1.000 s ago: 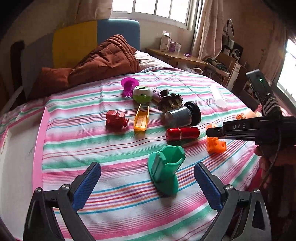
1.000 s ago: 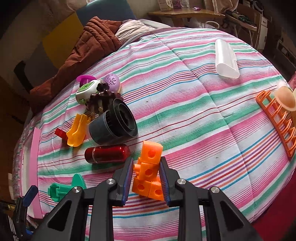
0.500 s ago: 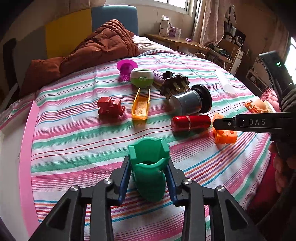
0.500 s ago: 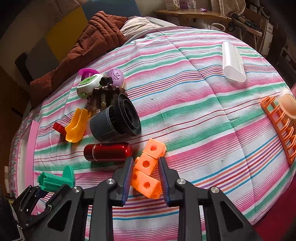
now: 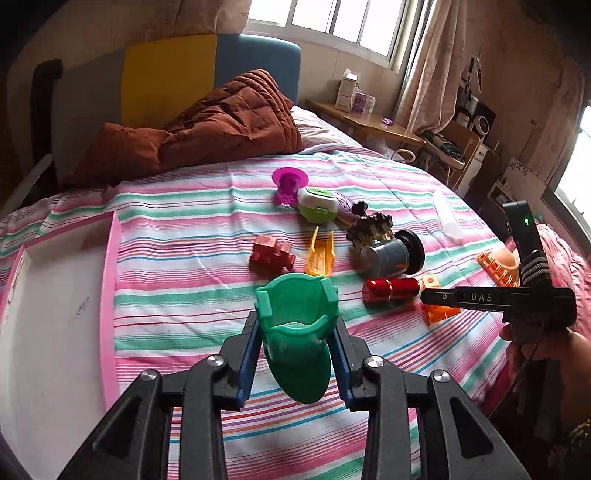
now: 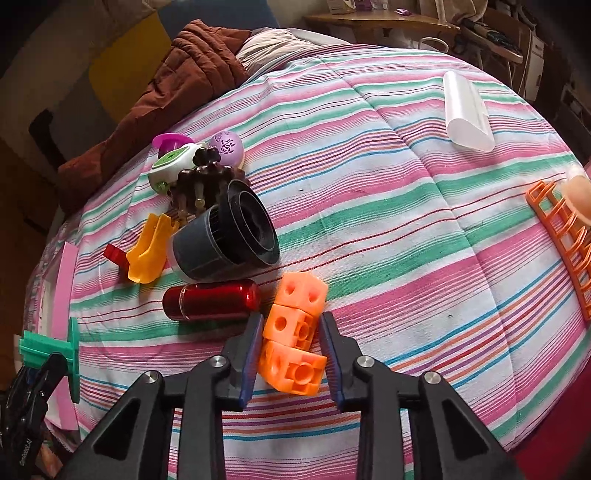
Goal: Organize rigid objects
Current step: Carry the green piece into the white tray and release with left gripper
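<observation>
Brown quilt (image 5: 207,122) heaped at the headboard (image 5: 166,77) — wooden desk (image 5: 369,122) beside the window (image 5: 332,18)

Your green plastic holder (image 5: 297,332) sits upright between your left jaws, open mouth up, blue pads against both its sides. Your orange block chain (image 6: 295,332) lies tilted between your right jaws, its top cube poking out beyond the fingertips.

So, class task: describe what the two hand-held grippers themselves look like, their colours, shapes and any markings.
Both the left gripper and the right gripper have angular black frames with silver screws and blue ribbed pads lining the jaws. From the side, the right one shows white "DAS" lettering and a small green light.
</observation>
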